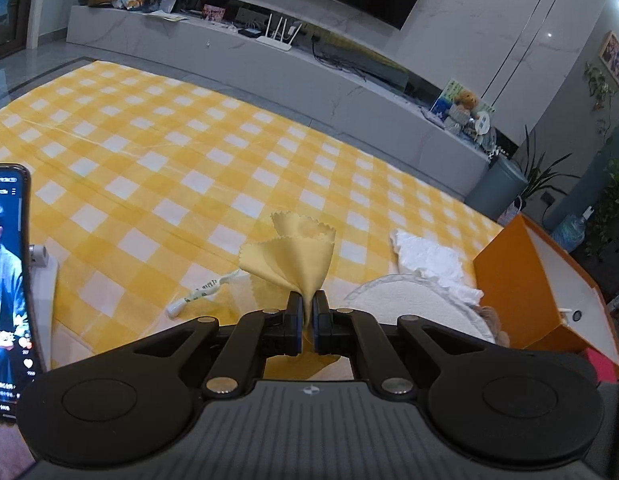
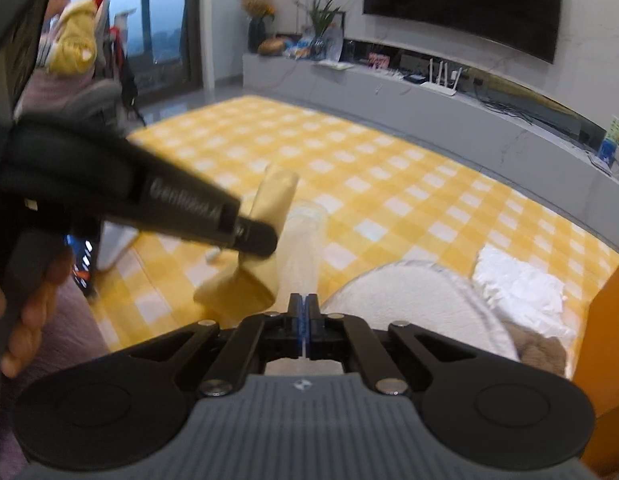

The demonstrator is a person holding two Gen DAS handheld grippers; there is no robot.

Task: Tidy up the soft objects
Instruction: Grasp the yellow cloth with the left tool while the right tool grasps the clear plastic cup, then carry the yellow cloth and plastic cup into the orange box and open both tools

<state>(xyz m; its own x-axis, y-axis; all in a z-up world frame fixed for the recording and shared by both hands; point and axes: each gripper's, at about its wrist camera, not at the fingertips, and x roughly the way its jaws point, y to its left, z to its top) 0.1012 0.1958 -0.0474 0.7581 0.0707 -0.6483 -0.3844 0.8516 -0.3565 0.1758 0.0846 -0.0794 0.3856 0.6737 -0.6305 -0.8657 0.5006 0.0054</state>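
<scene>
Holding the yellow cloth aloft is the step in hand: the left claw is clamped on a bunched corner of it, and the loose part fans upward and toward 11 o'clock above the claw tips. The cloth is thin, pale yellow, with a pinked zigzag edge; it stands in soft folds and is judged to be light and limp.

In the right wrist view the same cloth hangs beside the left claw, which crosses the frame from 9 o'clock. The right claw is closed on a thin translucent sheet that rises from its tips toward 12 o'clock. Whether this sheet is a wrapper or a second cloth cannot be told.

The next move is judged to call for bringing the free edge of the yellow cloth to the right claw for folding, or carrying it to the orange box at 3 o'clock. The pinch must stay firm, since a thin cloth can slip.

Beyond the claws, a round white pad lies at 3 o'clock, with crumpled white fabric just behind it. All rest on a yellow checked mat. A white tube-like item lies at 9 o'clock, and a phone stands at the far left.
</scene>
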